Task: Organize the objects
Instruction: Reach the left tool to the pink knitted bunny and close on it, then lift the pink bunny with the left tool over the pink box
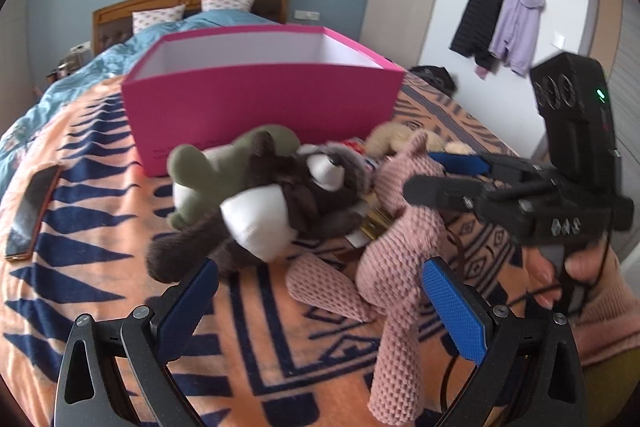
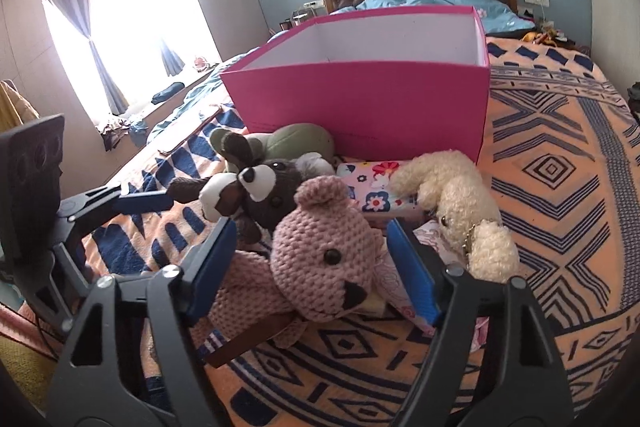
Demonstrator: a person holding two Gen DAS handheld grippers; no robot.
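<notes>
1. While my right gripper [image 2: 310, 259] straddles the pink knitted bear [image 2: 320, 259], its head sits between the blue pads [image 2: 412, 271]. The jaws are partly spread, with the pads near the head on both sides. Whether they press yet, I cannot tell.
2. My left gripper [image 1: 320, 311] is spread wide and empty, hanging over the bear's legs [image 1: 384, 307] and the orange blanket [image 1: 100, 267].
3. The bear lies on the blanket in front of the pink box [image 2: 360, 107], which stands open and looks empty from this angle. It is touching the brown plush [image 2: 256, 195], with the cream plush [image 2: 460, 211] just beside it.
4. Step in hand, as I judge it: close on the head and lift the bear into the box.
5. Squeeze the head across its widest part. Knit is soft, so I'd expect it to compress before it holds.
6. Lift straight up first, so the legs clear the brown plush and the flowered book [image 2: 372, 187] underneath.
7. Keep the left gripper clear of the dangling legs, or use it to support them.
8. Risk: the legs catch on the box rim, so carry high before releasing.
</notes>
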